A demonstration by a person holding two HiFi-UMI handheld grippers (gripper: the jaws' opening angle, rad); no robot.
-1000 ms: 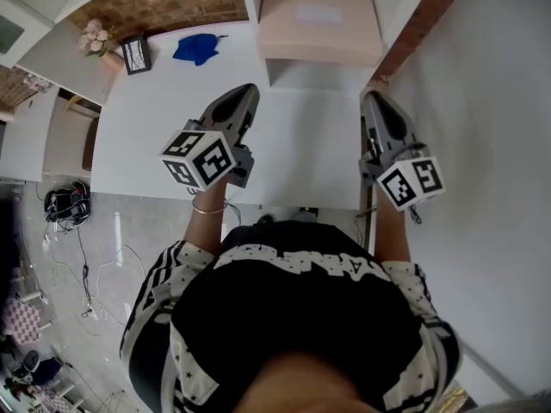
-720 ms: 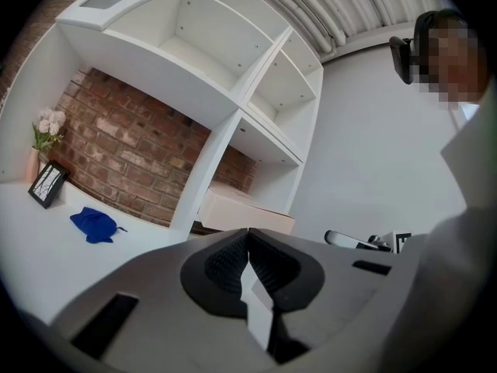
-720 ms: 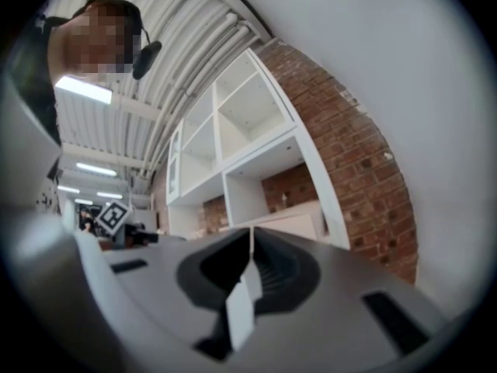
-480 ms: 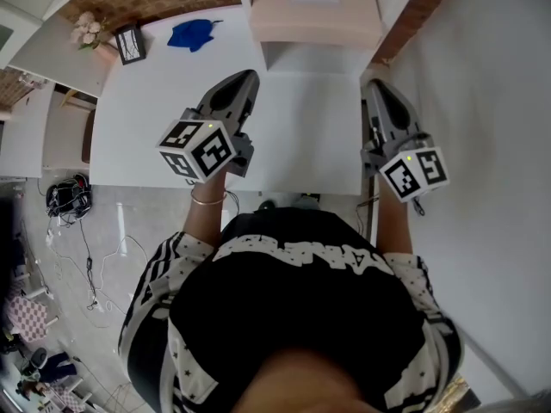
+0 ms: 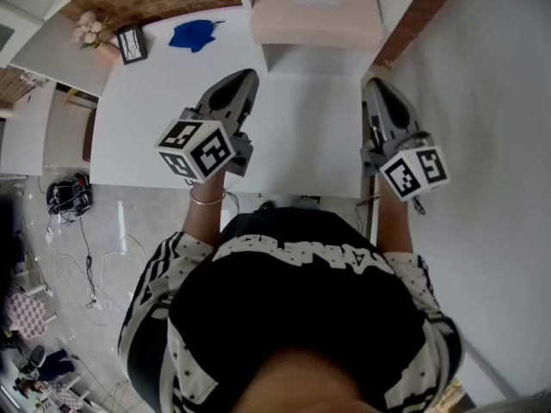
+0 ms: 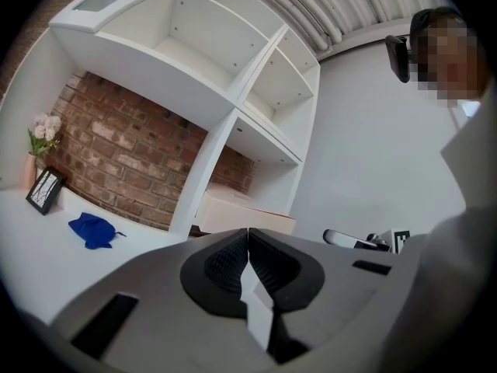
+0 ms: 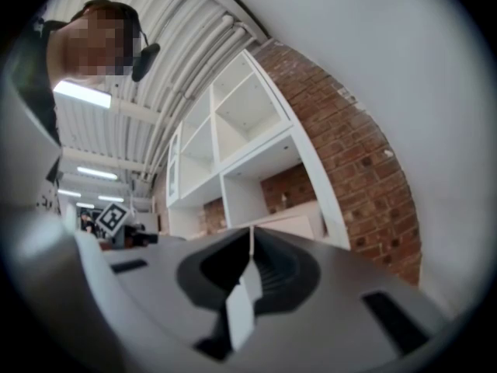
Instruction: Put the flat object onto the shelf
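A flat pale pink box (image 5: 317, 11) lies at the far edge of the white table (image 5: 293, 136), in the bottom opening of the white shelf unit (image 6: 233, 115). The box (image 6: 245, 214) also shows just beyond my left jaws in the left gripper view. My left gripper (image 5: 245, 80) hovers over the table, shut with nothing in it and well short of the box. My right gripper (image 5: 372, 86) hangs at the table's right edge, also shut and empty. Both jaw pairs meet in a thin line, the left gripper (image 6: 248, 231) and the right gripper (image 7: 252, 231) alike.
A blue cloth (image 5: 195, 34), a small black picture frame (image 5: 131, 45) and a vase of flowers (image 5: 86, 31) stand at the back left of the table by a brick wall. A white wall (image 5: 482, 127) runs close along the right. Cables (image 5: 65, 200) lie on the floor at the left.
Only the head view has shifted a little between the earliest frame and now. Both grippers keep the same place and stay shut.
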